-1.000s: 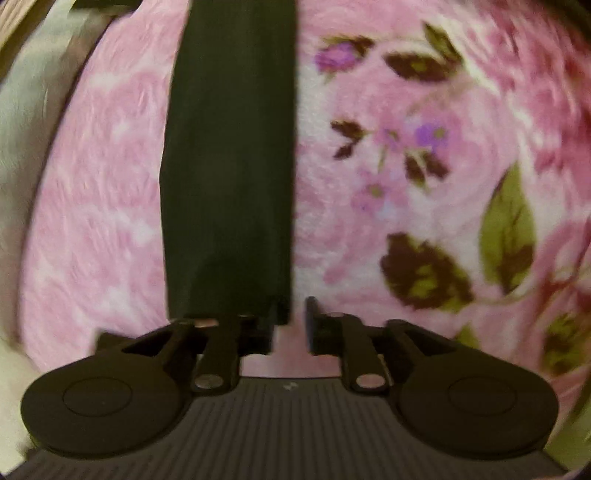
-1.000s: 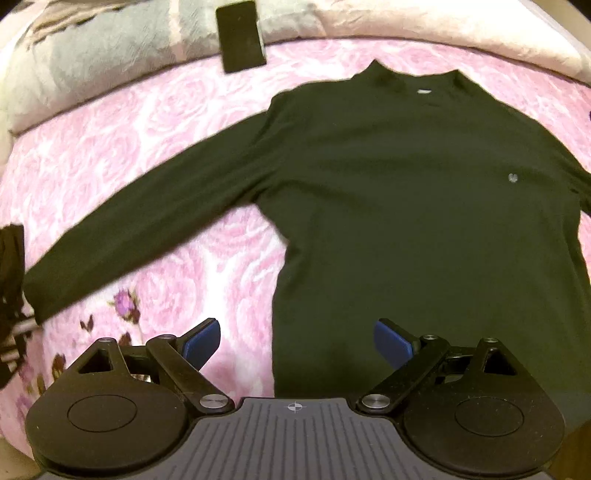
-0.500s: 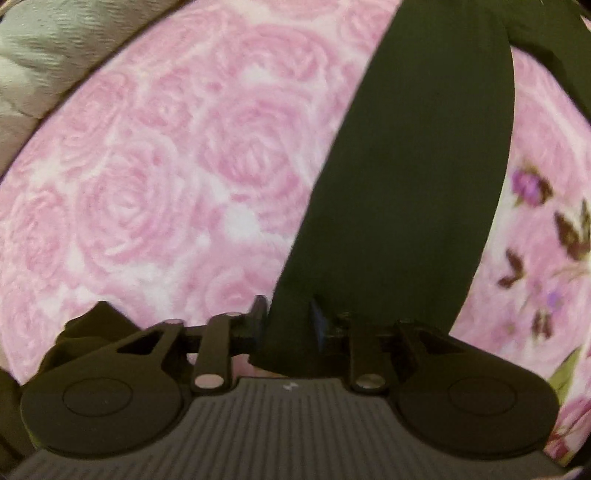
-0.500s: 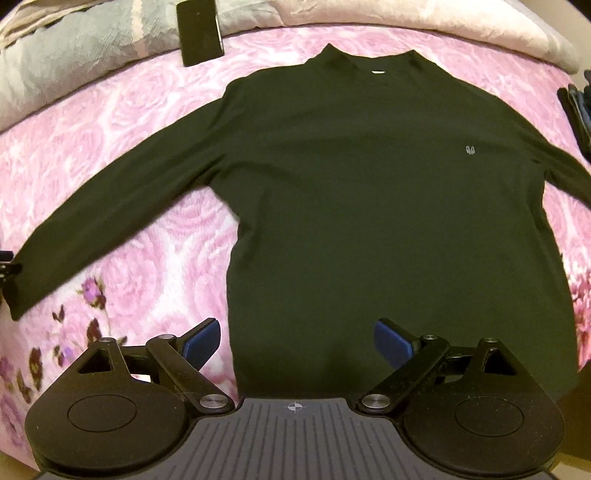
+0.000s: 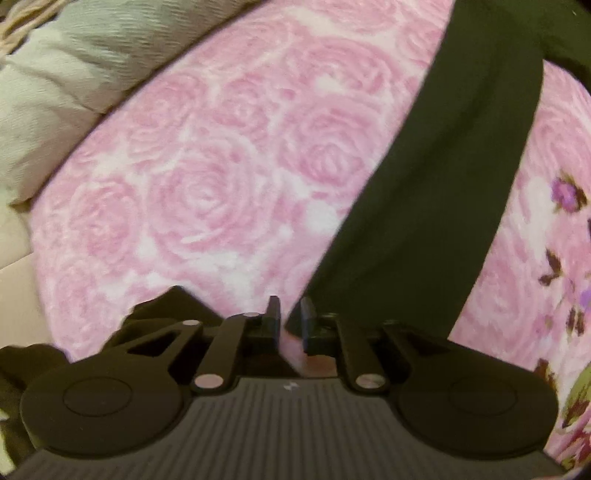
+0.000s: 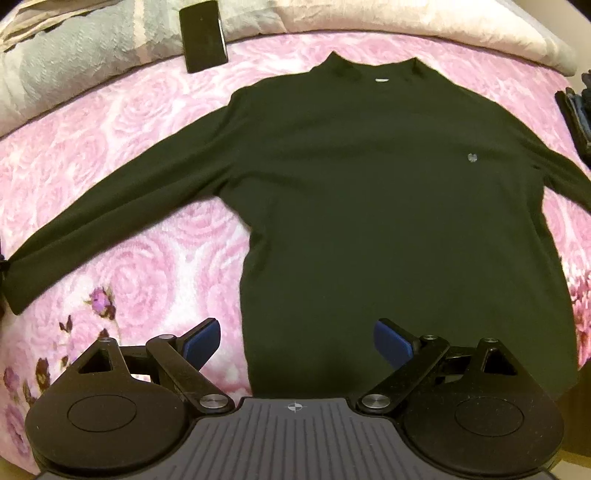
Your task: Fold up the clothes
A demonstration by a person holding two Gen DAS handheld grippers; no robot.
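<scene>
Black sweater (image 6: 388,206) is spread flat mid-bed on the pink rose blanket (image 6: 122,122), collar toward the pillows. Left hand-held gripper (image 5: 291,320) is pinching its sleeve cuff (image 5: 424,206) near the bed's left edge. Right hand-held gripper (image 6: 297,338) hangs wide apart over the hem, gripping nothing.

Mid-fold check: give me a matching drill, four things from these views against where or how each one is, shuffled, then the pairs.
Things:
1. left tool
2. right tool
3. black slab
4. logo

States or places:
A. open, over the sweater hem
B. on the grey blanket
C. closed on the sleeve end
D. on the sweater chest

Pairs: 1-C, 2-A, 3-B, 4-D
</scene>
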